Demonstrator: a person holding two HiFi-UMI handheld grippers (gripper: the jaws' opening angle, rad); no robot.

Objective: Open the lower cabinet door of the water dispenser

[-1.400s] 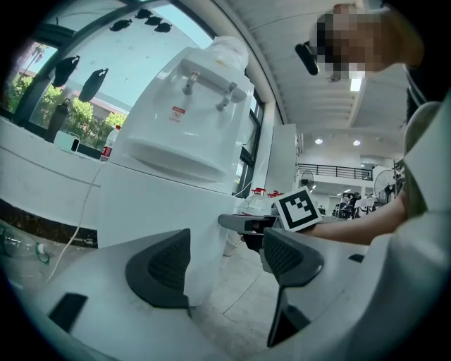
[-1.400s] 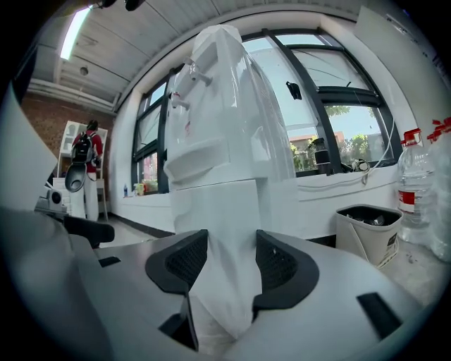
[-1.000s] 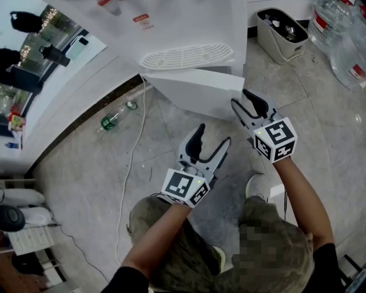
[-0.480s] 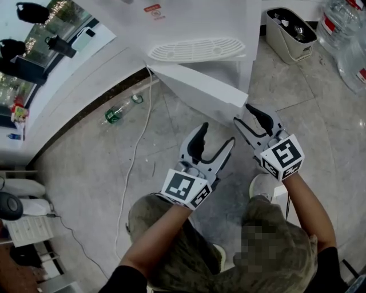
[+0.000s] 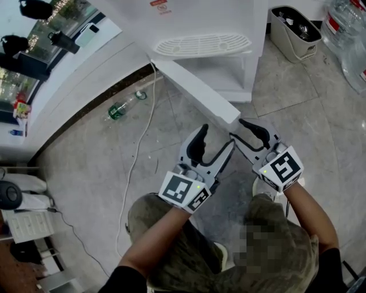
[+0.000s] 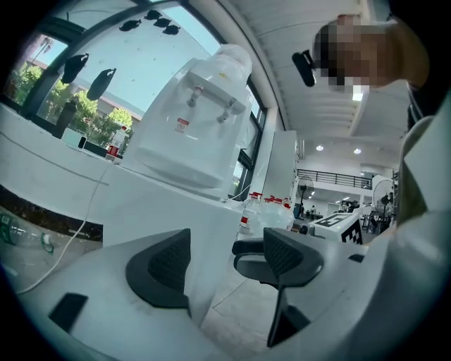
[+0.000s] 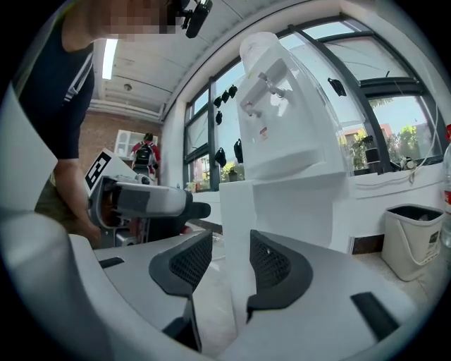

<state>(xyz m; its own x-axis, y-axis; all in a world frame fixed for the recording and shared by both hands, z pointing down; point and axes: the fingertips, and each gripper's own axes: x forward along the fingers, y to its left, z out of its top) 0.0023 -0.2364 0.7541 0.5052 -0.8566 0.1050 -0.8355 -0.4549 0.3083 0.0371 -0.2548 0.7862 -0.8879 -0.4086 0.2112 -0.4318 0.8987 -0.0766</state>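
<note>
The white water dispenser [image 5: 229, 17] stands at the top of the head view, its drip tray [image 5: 203, 44] above the lower cabinet. The lower cabinet door [image 5: 197, 91] is swung out toward me and the cabinet's inside [image 5: 231, 74] shows. My right gripper [image 5: 236, 128] has the door's free edge between its jaws, which are closing on it. In the right gripper view the door edge [image 7: 239, 211] runs up between the pads of the right gripper [image 7: 231, 264]. My left gripper [image 5: 214, 140] hangs open just left of it, holding nothing. In the left gripper view the door [image 6: 176, 211] stands beyond the left gripper [image 6: 225, 257].
A green bottle [image 5: 123, 107] and a white cable [image 5: 140, 143] lie on the tiled floor at the left. A beige bin [image 5: 297, 26] and large water jugs [image 5: 349, 34] stand at the right. My knees are just below the grippers.
The door has swung further out from the cabinet, with the right gripper moving along with its edge toward me. The left gripper has hardly shifted.
</note>
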